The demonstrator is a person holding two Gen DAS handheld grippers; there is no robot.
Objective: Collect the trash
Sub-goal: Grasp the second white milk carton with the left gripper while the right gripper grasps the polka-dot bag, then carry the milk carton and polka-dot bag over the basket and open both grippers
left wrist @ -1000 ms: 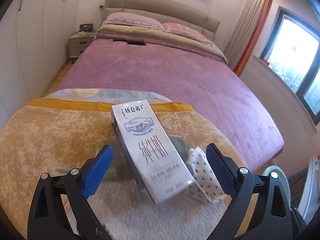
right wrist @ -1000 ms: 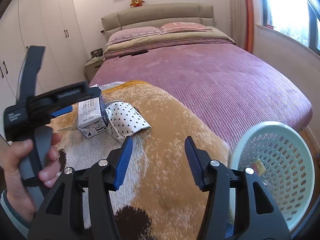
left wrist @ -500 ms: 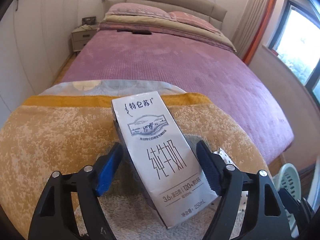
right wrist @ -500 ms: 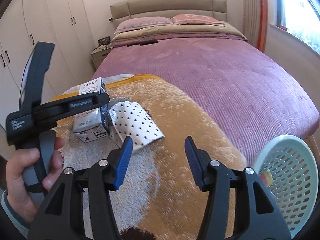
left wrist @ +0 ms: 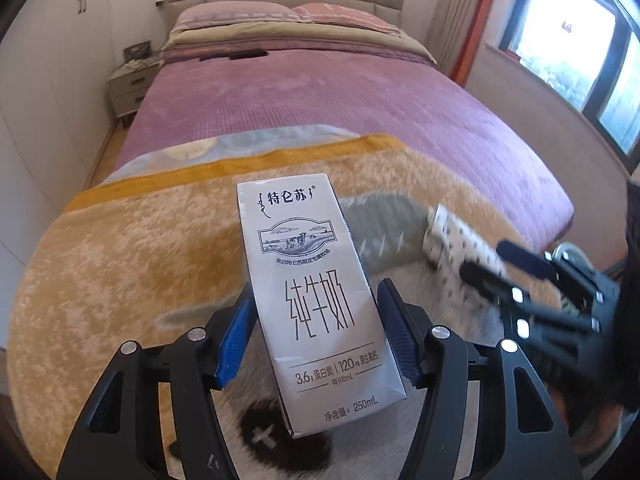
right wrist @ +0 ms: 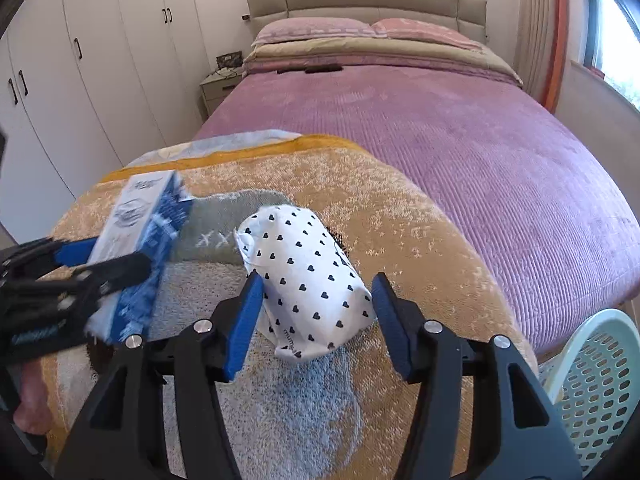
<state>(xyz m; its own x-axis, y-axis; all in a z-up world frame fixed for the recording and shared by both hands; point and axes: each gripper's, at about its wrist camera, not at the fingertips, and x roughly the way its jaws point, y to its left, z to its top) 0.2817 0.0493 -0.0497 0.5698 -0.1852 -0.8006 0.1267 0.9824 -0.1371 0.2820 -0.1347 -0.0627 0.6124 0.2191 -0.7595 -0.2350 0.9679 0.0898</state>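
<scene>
From the left wrist view, the left gripper (left wrist: pixel 316 332) has its two blue fingers pressed against the sides of a milk box (left wrist: pixel 316 300), so it is closed on the box. The box sits over a fuzzy orange blanket (left wrist: pixel 120 260) at the foot of a purple bed (left wrist: pixel 340 120). To the right, the right gripper (left wrist: pixel 520 276) looks blurry next to a white pack with black hearts (left wrist: pixel 460 244). From the right wrist view, the right gripper (right wrist: pixel 316 316) has its fingers wide apart on both sides of the pack (right wrist: pixel 308 276), and I cannot tell if they touch it. Only this view shows a pale green basket (right wrist: pixel 596 392) at the bottom right, beside the bed, and white closet doors (right wrist: pixel 100 60).
</scene>
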